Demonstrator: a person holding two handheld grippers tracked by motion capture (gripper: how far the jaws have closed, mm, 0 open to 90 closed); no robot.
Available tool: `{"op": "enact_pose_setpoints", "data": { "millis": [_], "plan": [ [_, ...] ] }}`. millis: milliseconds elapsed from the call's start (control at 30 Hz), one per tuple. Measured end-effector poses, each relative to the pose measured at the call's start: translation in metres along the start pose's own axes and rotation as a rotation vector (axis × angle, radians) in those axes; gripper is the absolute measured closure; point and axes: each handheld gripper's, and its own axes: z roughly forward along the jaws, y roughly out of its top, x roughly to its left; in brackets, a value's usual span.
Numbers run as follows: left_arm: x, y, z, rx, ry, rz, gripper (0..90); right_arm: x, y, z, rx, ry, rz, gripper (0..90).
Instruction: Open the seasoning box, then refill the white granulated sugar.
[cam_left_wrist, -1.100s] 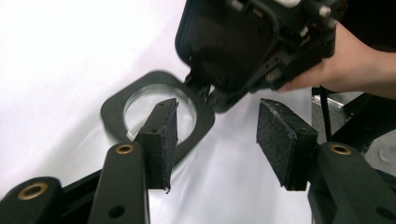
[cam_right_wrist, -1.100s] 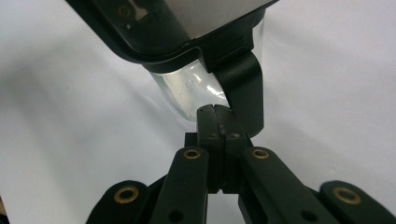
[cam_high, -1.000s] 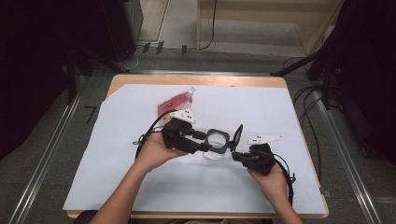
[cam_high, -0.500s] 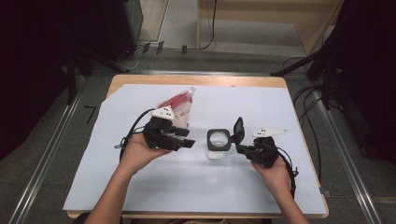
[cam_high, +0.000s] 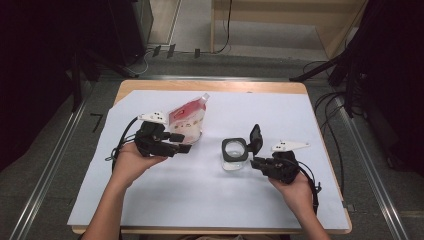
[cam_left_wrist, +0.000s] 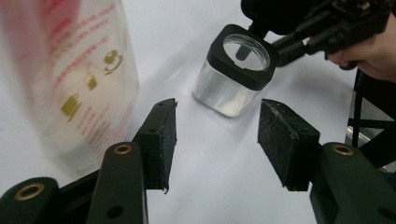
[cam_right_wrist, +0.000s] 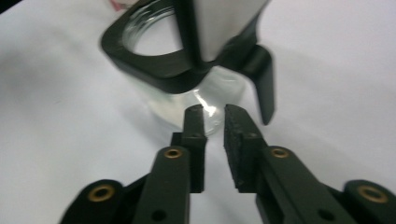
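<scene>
**Operator A:** While the clear square jar with black collar and raised hinged lid (cam_high: 235, 155) stands right of centre on the white-covered tabletop (cam_high: 200, 200), where are the right tongs (cam_high: 256, 161)?

**Operator B:** Just right of the jar, jaws narrow with nothing between them; they have just been opening.

**Operator A:** And the left tongs (cam_high: 182, 142)?

**Operator B:** Well apart from the jar, at the left. Jaws moderately wide, gripping nothing, just beside the red-and-white spouted plastic pouch (cam_high: 189, 117).
</scene>
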Motion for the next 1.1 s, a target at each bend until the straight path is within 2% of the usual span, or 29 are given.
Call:
{"op": "enact_pose_setpoints", "data": {
  "millis": [100, 200, 300, 400, 467, 700, 767, 900, 967, 1100],
  "plan": [
    [0.003, -0.001, -0.004, 0.009, 0.017, -0.003, 48.0, 0.008, -0.004, -0.001, 0.003, 0.017, -0.007, 72.5],
    [0.007, -0.002, -0.008, 0.014, 0.028, -0.015, 48.1, 0.013, -0.005, -0.001, -0.011, 0.027, -0.037, 68.9],
    [0.01, -0.004, -0.012, 0.012, 0.038, -0.031, 48.3, 0.016, -0.006, -0.001, -0.004, 0.041, -0.036, 66.9],
    [0.014, -0.006, -0.017, 0.015, 0.054, -0.033, 48.1, 0.018, -0.006, 0.001, 0.001, 0.046, -0.037, 65.2],
    [0.018, -0.008, -0.019, 0.011, 0.054, -0.047, 47.9, 0.018, -0.006, 0.001, 0.006, 0.057, -0.034, 64.6],
    [0.028, -0.012, -0.03, -0.006, 0.093, -0.08, 47.4, 0.021, -0.006, 0.003, 0.01, 0.064, -0.053, 61.9],
    [0.032, -0.013, -0.03, -0.015, 0.102, -0.092, 47.5, 0.023, -0.006, 0.003, 0.018, 0.071, -0.052, 61.7],
    [0.04, -0.011, -0.027, -0.021, 0.088, -0.108, 48.6, 0.027, -0.006, 0.005, 0.017, 0.077, -0.069, 61.7],
    [0.043, -0.009, -0.026, -0.019, 0.102, -0.1, 49.4, 0.029, -0.006, 0.006, 0.024, 0.085, -0.078, 61.6],
    [0.046, -0.005, -0.018, -0.026, 0.093, -0.097, 49.4, 0.033, -0.007, 0.006, 0.026, 0.088, -0.083, 61.6]
  ]
}}
